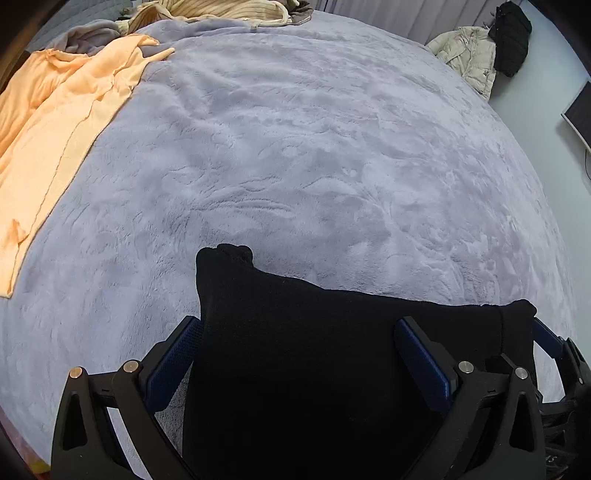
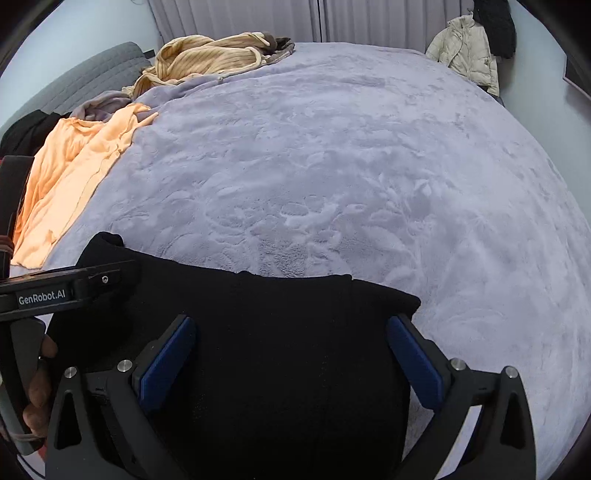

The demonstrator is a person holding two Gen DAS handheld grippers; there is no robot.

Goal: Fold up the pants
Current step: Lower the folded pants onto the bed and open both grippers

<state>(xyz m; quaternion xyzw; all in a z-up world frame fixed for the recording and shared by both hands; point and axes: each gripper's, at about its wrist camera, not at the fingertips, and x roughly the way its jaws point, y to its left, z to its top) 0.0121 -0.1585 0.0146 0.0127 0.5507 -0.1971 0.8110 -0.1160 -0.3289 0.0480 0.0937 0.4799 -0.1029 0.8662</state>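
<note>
The black pants (image 1: 295, 350) lie at the near edge of the grey-lilac plush bedspread (image 1: 314, 166); they also show in the right wrist view (image 2: 266, 350). My left gripper (image 1: 295, 354) is open, its blue-padded fingers (image 1: 170, 362) spread either side of the cloth's left end, above it. My right gripper (image 2: 291, 354) is open over the pants' right end, fingers (image 2: 413, 362) wide apart. The right gripper's body shows at the right edge of the left wrist view (image 1: 565, 369), and the left gripper's body at the left of the right wrist view (image 2: 66, 288). The near part of the pants is hidden under the grippers.
An orange garment (image 1: 55, 122) lies spread at the bed's left side, with a grey one (image 2: 99, 105) and a tan striped one (image 2: 207, 55) behind it. A cream jacket (image 2: 465, 48) and a black coat (image 1: 511, 33) hang at the far right wall.
</note>
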